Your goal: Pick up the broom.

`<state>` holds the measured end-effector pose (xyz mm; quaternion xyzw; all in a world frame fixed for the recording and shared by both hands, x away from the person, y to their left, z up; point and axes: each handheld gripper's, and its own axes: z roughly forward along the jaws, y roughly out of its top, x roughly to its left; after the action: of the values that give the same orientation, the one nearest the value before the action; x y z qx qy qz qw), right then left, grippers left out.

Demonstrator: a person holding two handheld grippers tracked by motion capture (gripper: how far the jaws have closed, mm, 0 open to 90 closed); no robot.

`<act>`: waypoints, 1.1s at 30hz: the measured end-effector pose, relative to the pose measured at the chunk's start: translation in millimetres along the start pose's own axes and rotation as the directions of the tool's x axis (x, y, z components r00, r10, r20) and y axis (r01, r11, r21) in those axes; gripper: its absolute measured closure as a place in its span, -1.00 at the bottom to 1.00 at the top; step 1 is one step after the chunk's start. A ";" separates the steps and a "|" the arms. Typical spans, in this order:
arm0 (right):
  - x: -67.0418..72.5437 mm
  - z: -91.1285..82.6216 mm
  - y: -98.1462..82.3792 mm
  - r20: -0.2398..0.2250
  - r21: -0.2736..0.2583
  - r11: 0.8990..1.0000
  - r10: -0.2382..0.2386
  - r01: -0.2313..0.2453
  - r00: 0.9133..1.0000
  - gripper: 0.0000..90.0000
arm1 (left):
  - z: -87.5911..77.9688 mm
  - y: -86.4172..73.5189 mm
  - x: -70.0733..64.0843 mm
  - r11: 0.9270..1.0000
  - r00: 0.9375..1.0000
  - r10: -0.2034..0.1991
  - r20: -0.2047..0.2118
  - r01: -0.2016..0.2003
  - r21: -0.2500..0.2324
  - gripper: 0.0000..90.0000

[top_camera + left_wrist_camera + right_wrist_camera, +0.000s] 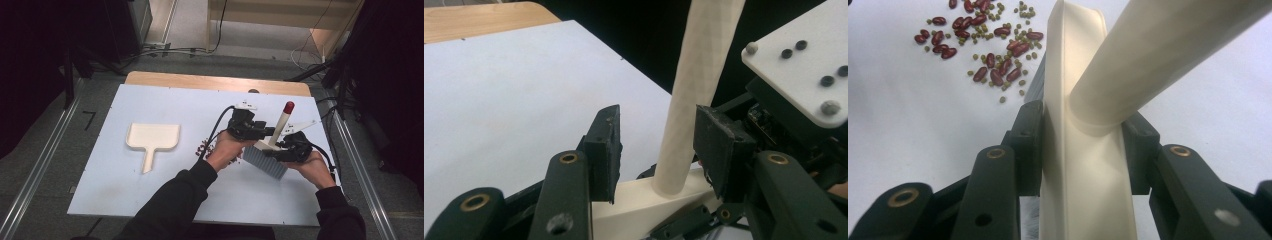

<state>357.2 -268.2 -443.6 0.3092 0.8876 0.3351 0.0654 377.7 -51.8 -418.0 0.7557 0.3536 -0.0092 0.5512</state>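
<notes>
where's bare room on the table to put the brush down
Free: the near-left mat below the dustpan, and the far strip behind it. Crowded: the right side, where both tools meet at the brush with the spilled beans beside them.
</notes>
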 end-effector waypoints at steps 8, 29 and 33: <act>-0.9 -5.3 -6.6 -0.036 -0.027 0.999 0.041 -0.042 0.999 0.37 | -26.7 -5.1 9.7 0.999 0.999 -0.026 -0.019 0.025 -0.037 0.22; 1.8 -21.5 -12.3 -0.047 -0.121 0.988 0.095 -0.100 0.994 0.43 | -93.1 -27.1 23.1 0.993 0.993 -0.077 -0.091 0.069 -0.093 0.05; 2.5 -25.3 -10.3 -0.002 -0.168 0.979 0.114 -0.113 0.993 0.43 | -111.3 -34.2 25.2 0.992 0.987 -0.087 -0.132 0.073 -0.105 -0.09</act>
<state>341.8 -286.8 -430.5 0.3540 0.8369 0.4105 0.0753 336.1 59.7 -412.8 0.7112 0.4207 0.0380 0.5619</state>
